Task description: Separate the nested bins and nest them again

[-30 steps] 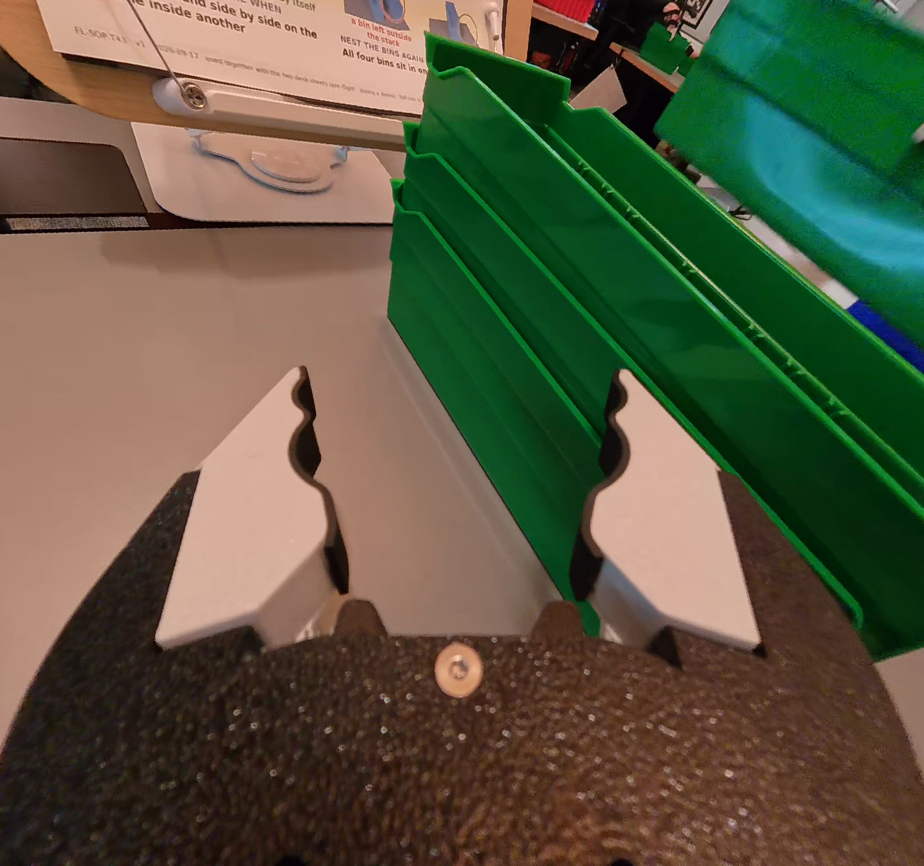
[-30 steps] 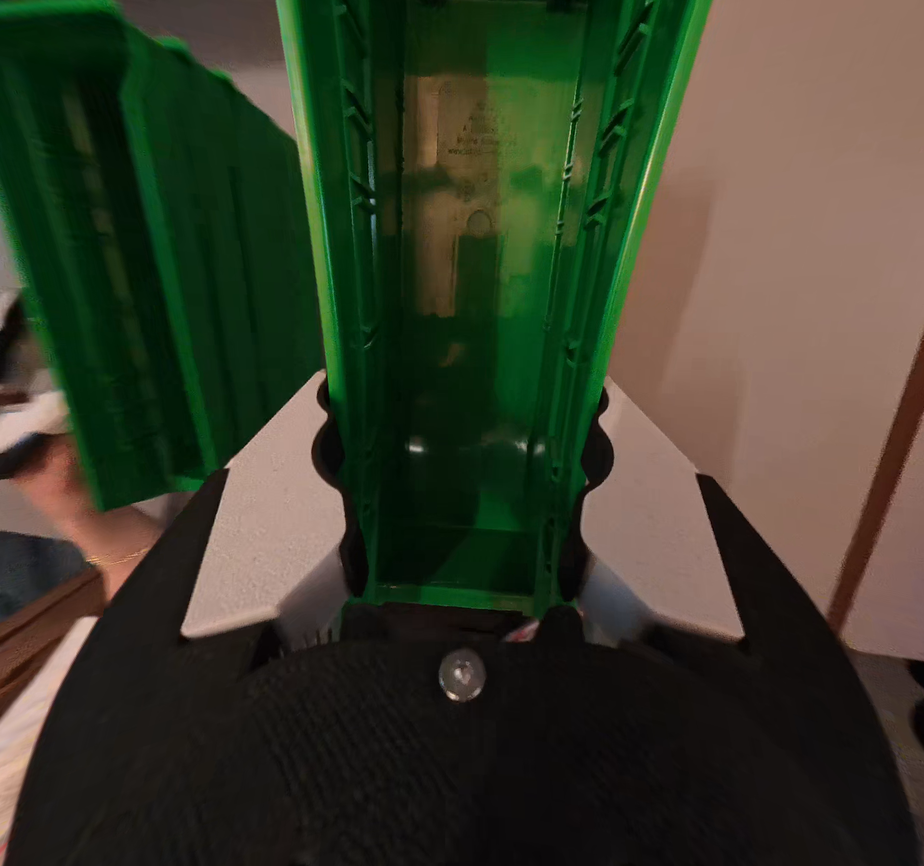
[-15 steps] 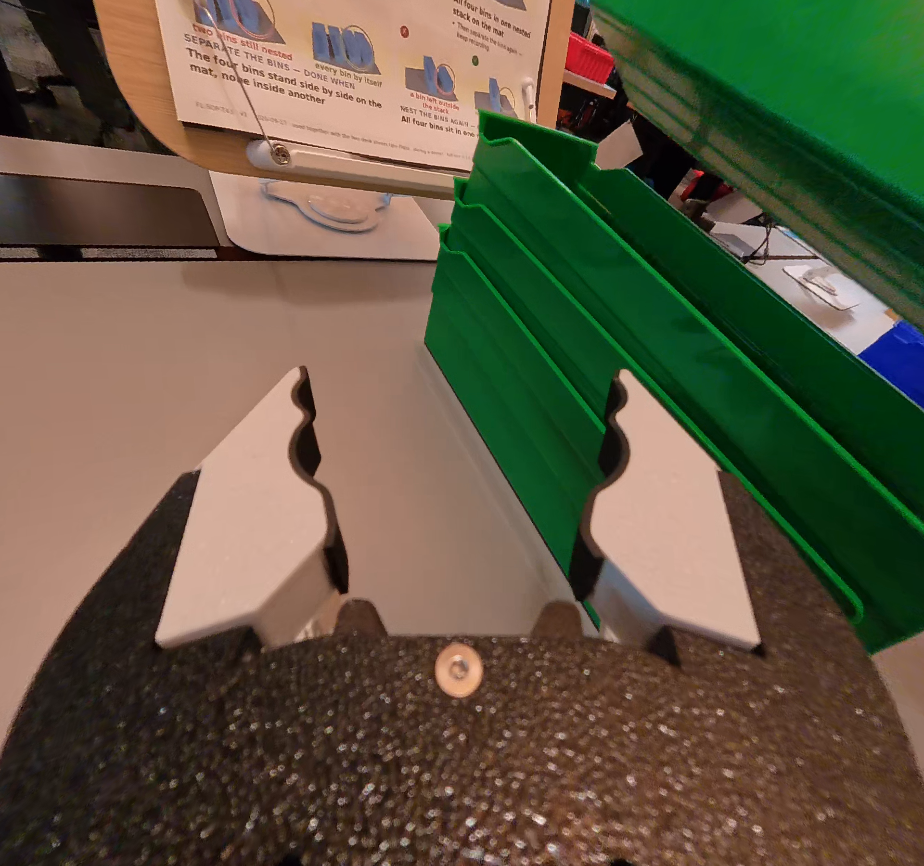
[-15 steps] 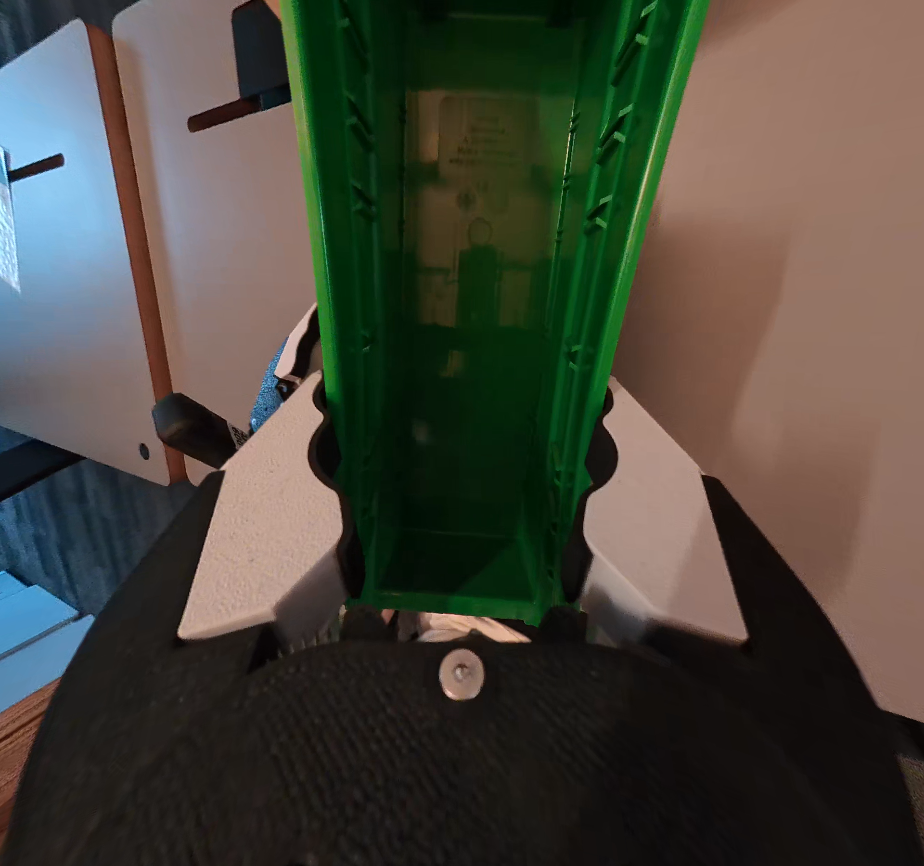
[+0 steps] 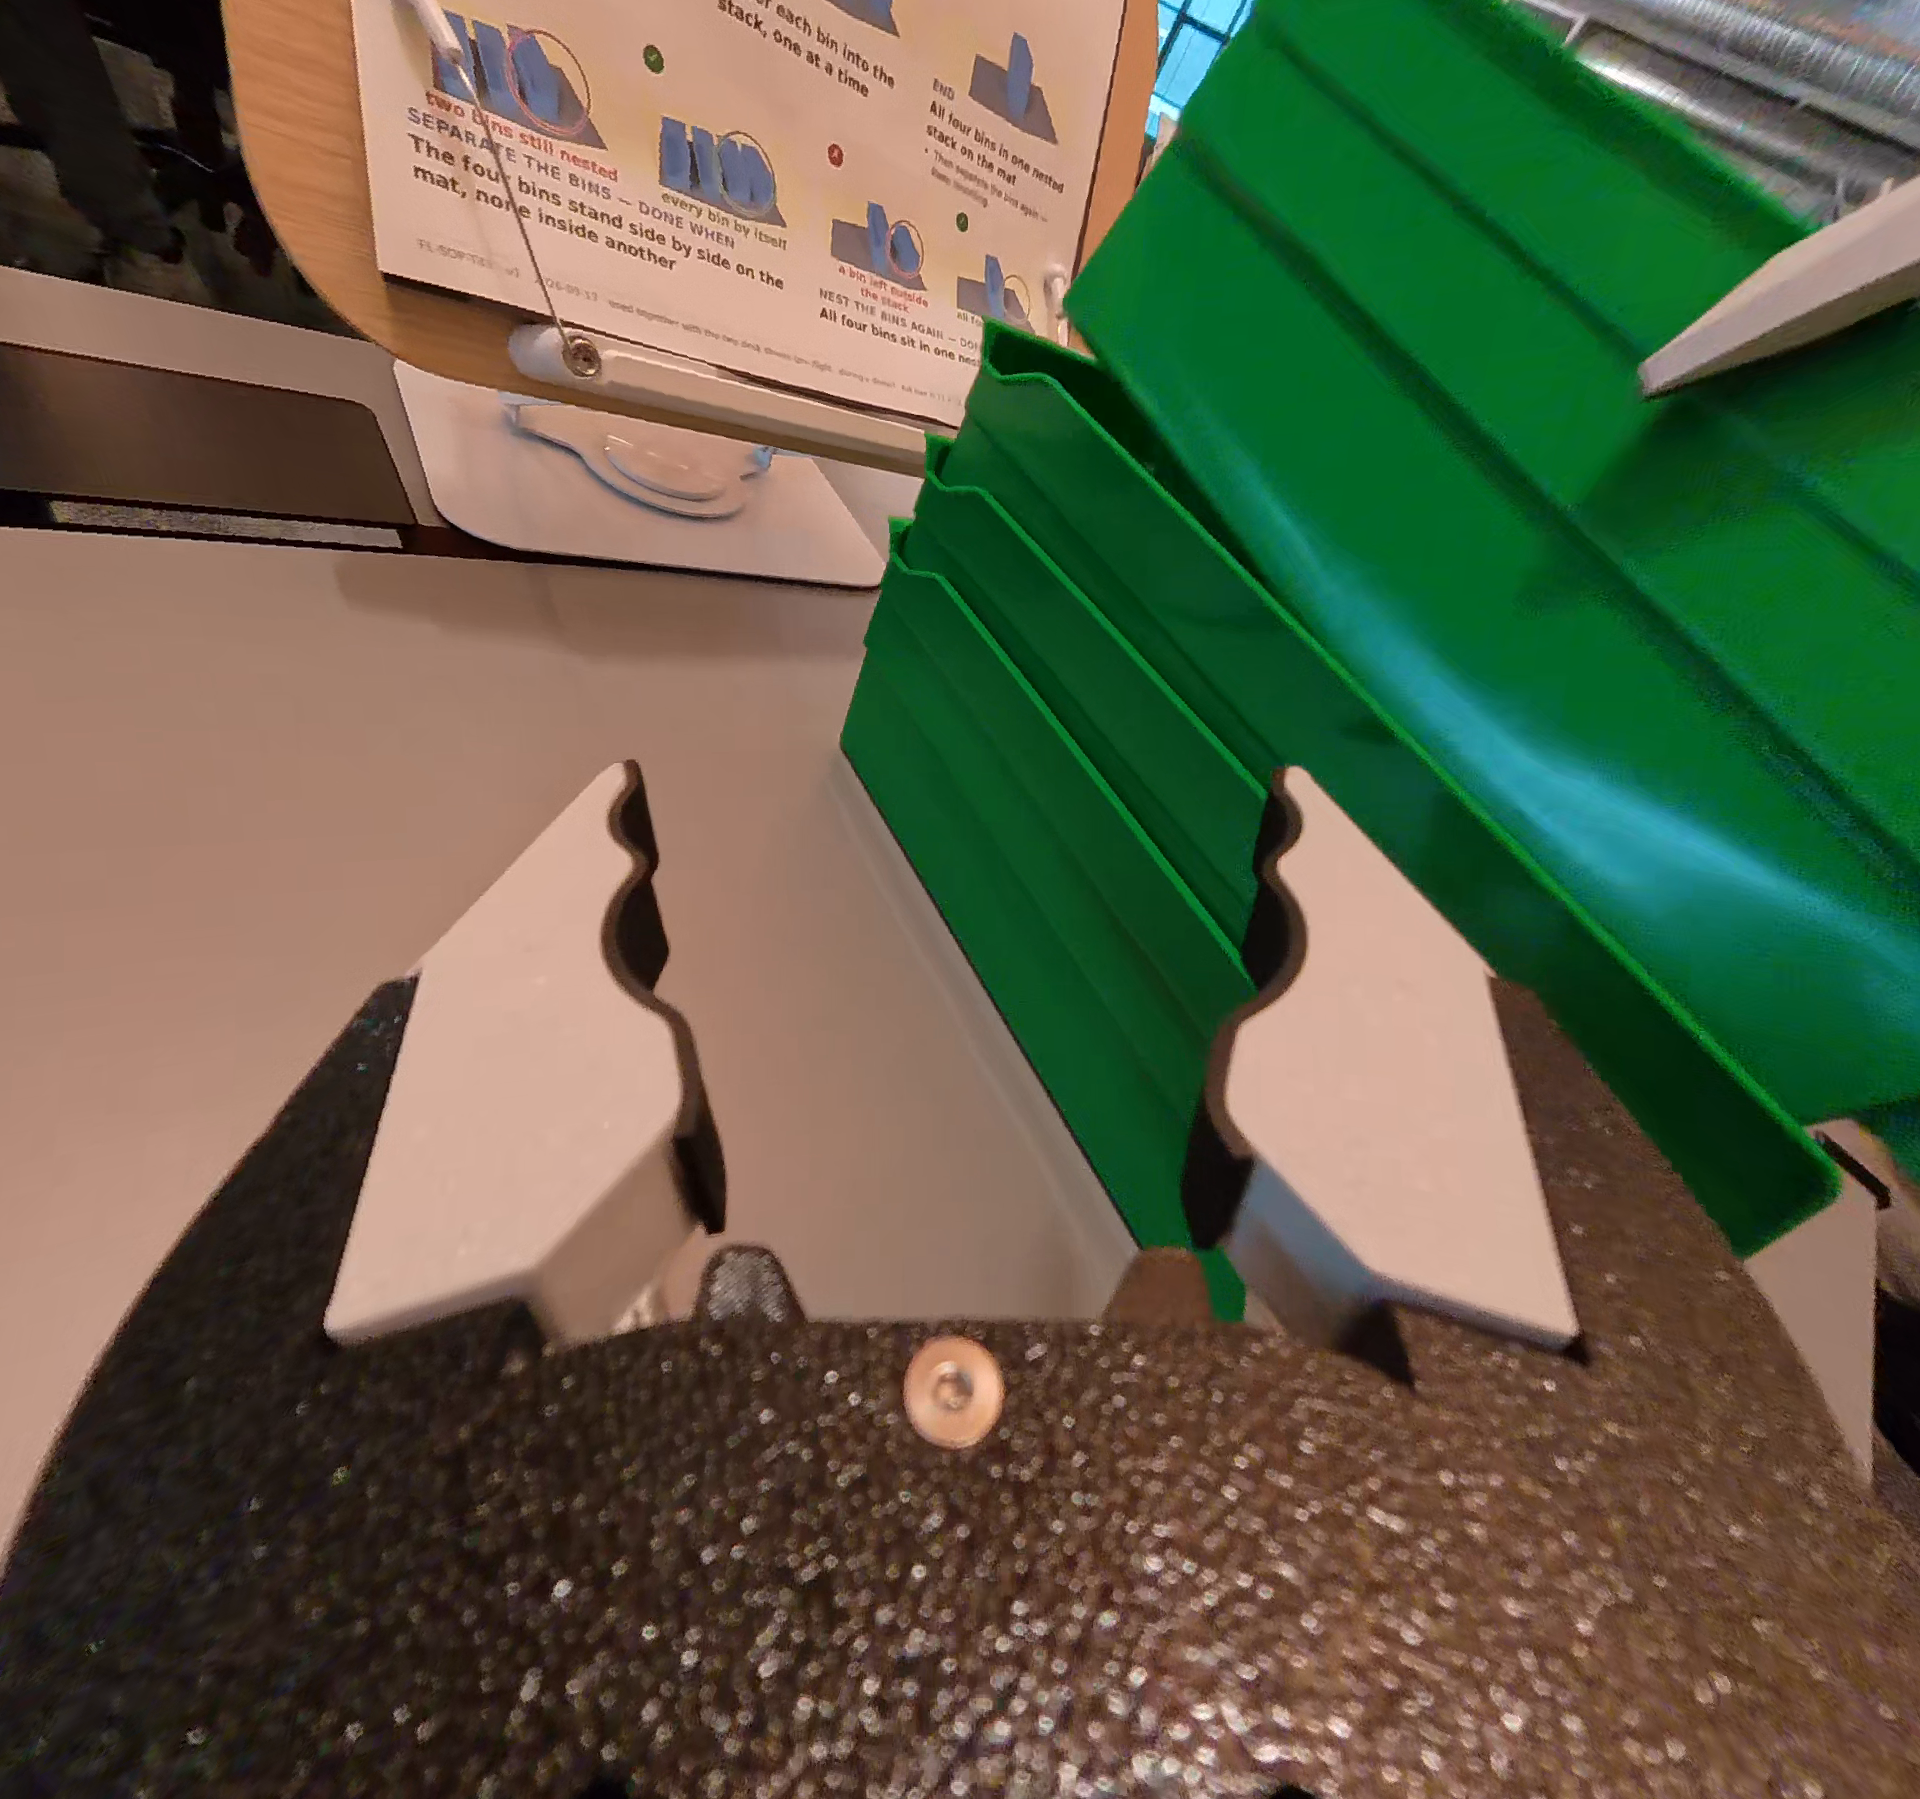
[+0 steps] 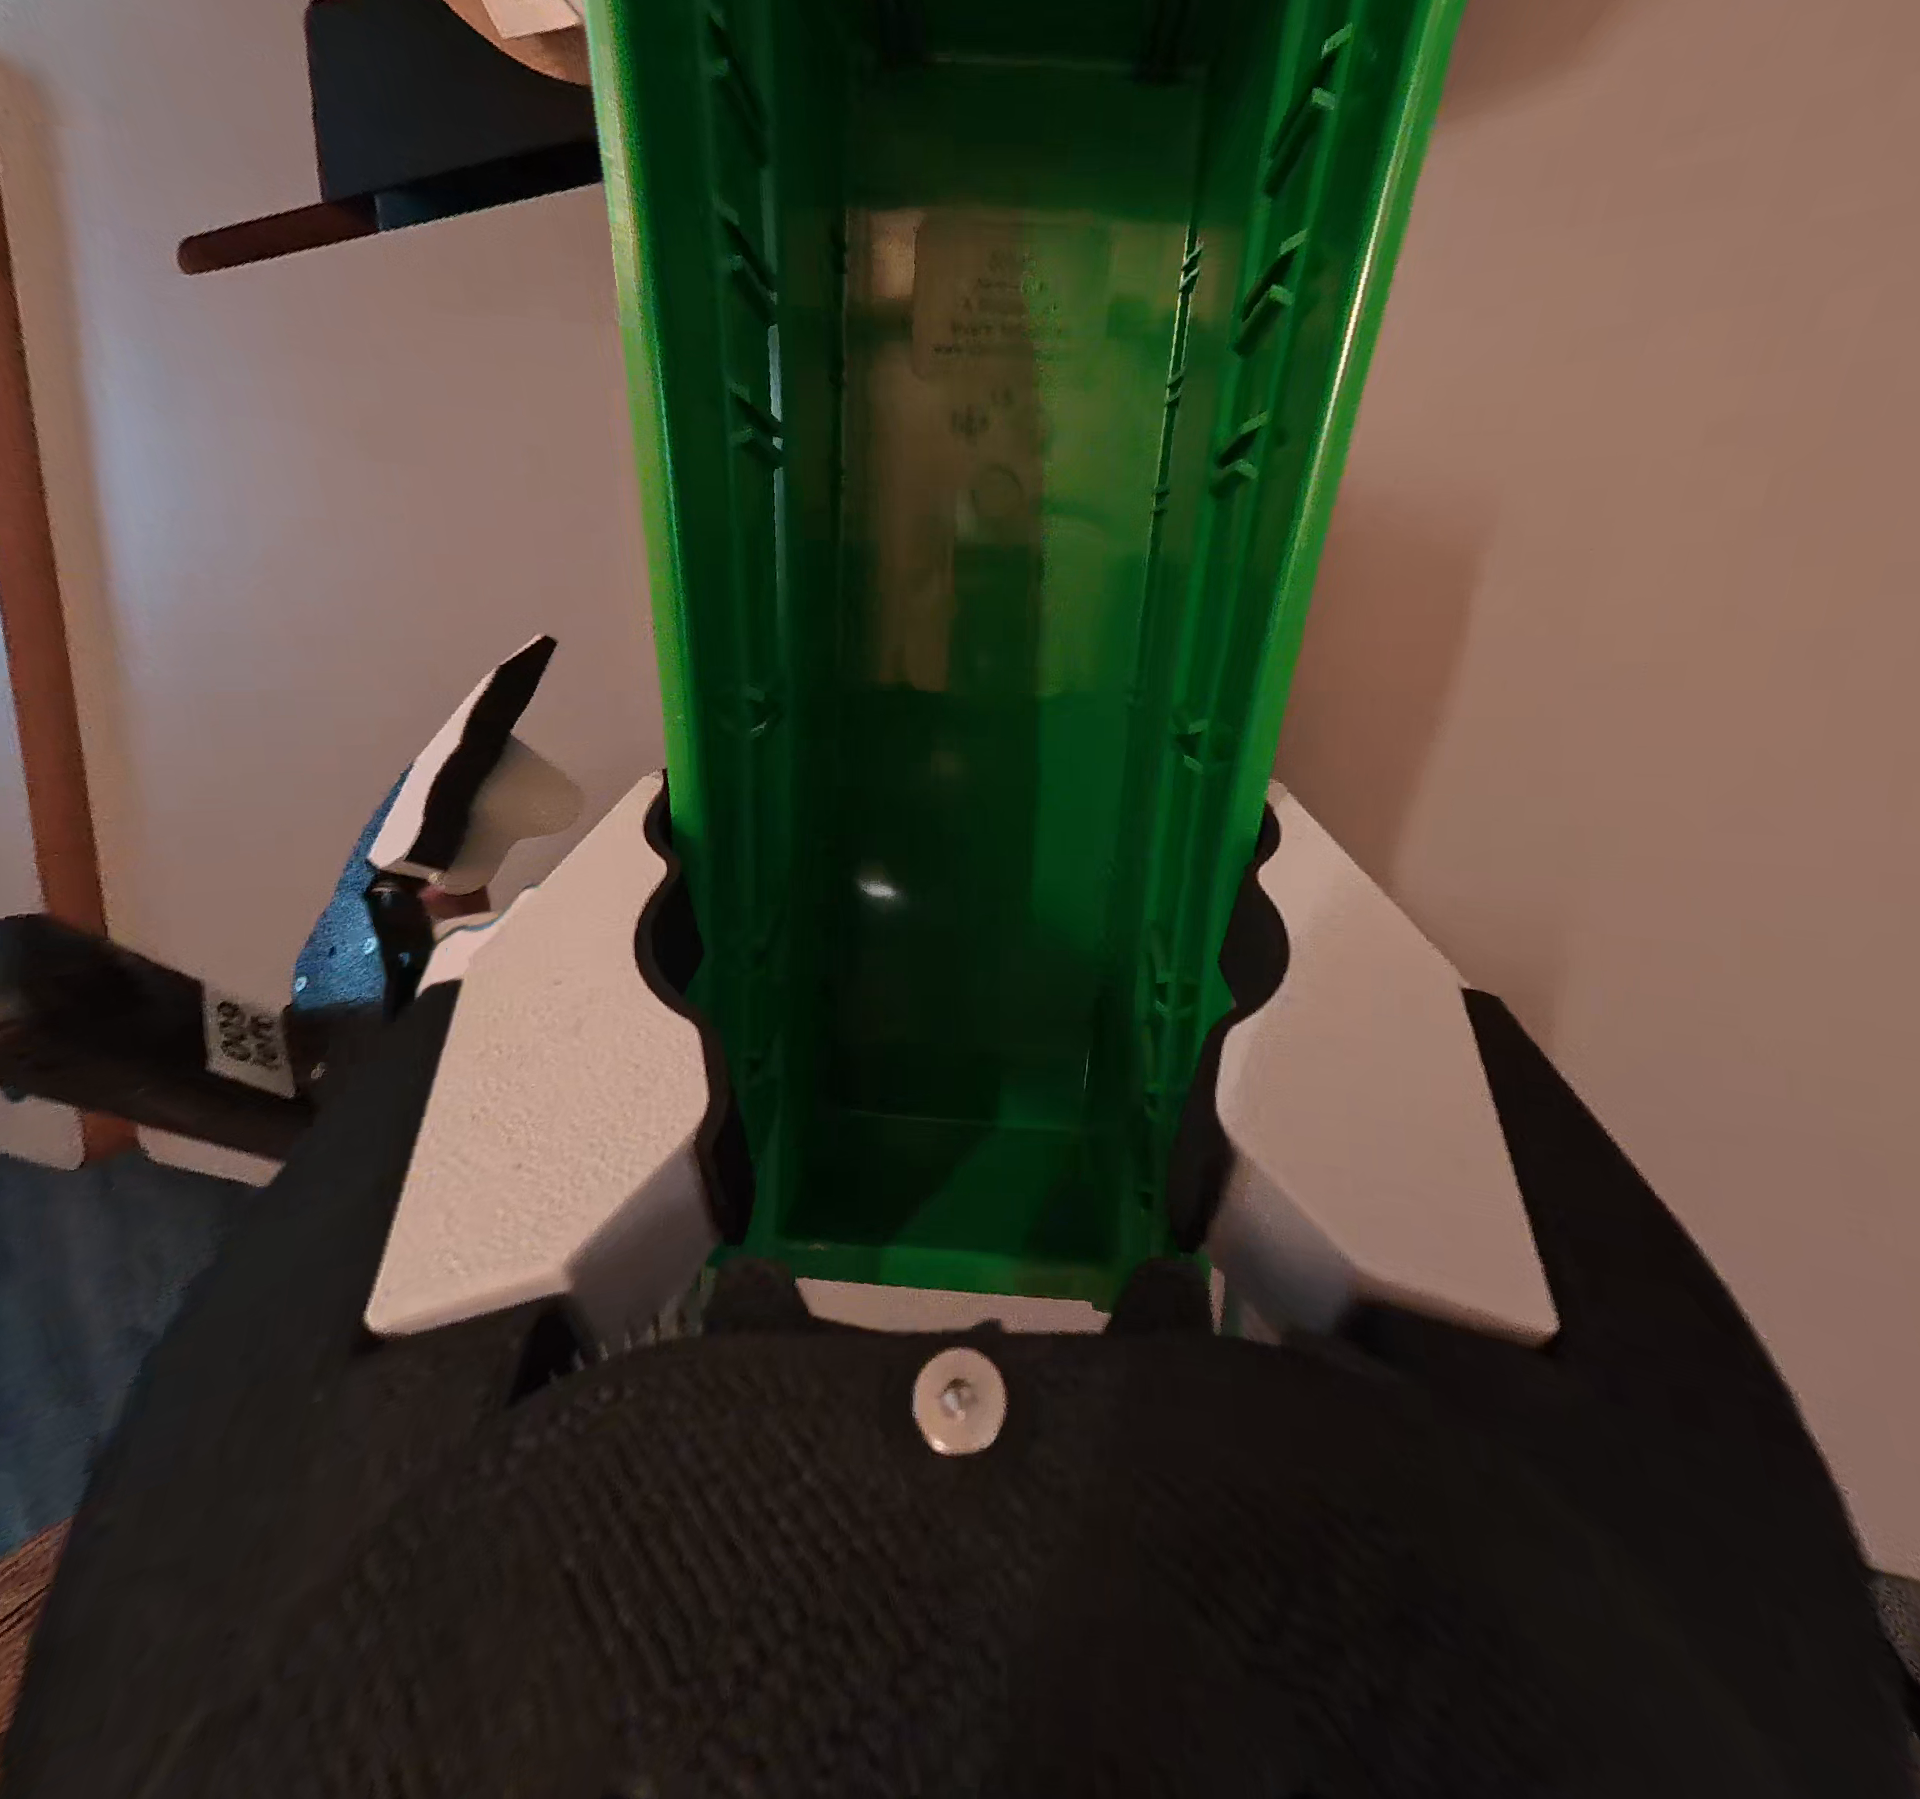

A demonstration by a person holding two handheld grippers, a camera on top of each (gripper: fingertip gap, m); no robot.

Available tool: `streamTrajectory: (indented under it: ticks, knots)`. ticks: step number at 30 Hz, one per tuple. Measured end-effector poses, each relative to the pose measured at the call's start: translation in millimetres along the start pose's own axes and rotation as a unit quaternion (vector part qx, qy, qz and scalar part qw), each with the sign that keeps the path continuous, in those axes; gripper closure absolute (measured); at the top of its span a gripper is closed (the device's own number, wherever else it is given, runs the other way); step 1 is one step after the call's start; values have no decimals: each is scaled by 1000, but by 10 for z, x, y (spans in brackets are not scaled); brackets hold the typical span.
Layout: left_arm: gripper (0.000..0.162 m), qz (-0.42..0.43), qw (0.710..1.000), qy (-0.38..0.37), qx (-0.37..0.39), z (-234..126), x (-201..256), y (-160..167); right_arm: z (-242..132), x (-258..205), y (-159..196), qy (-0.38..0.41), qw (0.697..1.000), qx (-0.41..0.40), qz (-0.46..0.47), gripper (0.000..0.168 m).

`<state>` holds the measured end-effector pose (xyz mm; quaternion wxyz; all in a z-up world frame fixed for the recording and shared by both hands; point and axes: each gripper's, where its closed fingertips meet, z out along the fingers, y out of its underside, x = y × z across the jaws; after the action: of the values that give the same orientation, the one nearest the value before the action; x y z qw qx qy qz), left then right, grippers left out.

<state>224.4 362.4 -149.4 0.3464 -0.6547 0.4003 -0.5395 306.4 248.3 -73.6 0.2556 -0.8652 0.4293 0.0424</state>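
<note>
Gripping one green bin [image 6: 997, 606], right gripper [image 6: 961, 1001] jaws clenched to carry it above the stack [image 5: 1060, 814]; left gripper [image 5: 951, 1001] jaws released.

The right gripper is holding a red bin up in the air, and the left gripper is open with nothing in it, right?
Almost. The bin is green, not red, as the right wrist view shows: the right gripper is clamped on its two side walls. The rest is right: in the left wrist view the left gripper is open and empty, beside the stack of green bins on the table.
</note>
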Motion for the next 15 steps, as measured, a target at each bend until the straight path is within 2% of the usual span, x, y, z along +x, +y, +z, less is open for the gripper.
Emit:
streamTrajectory:
  ticks: [9,11,15]
  knots:
    - [49,9,1000,6,-12,29,57,44,226,-20,-22,30,998,43,-35,61]
    - [49,1,1000,13,-16,39,68,64,249,-33,-44,29,996,75,-43,57]
    - [49,2,1000,9,-15,32,42,60,316,11,4,19,995,88,-42,50]
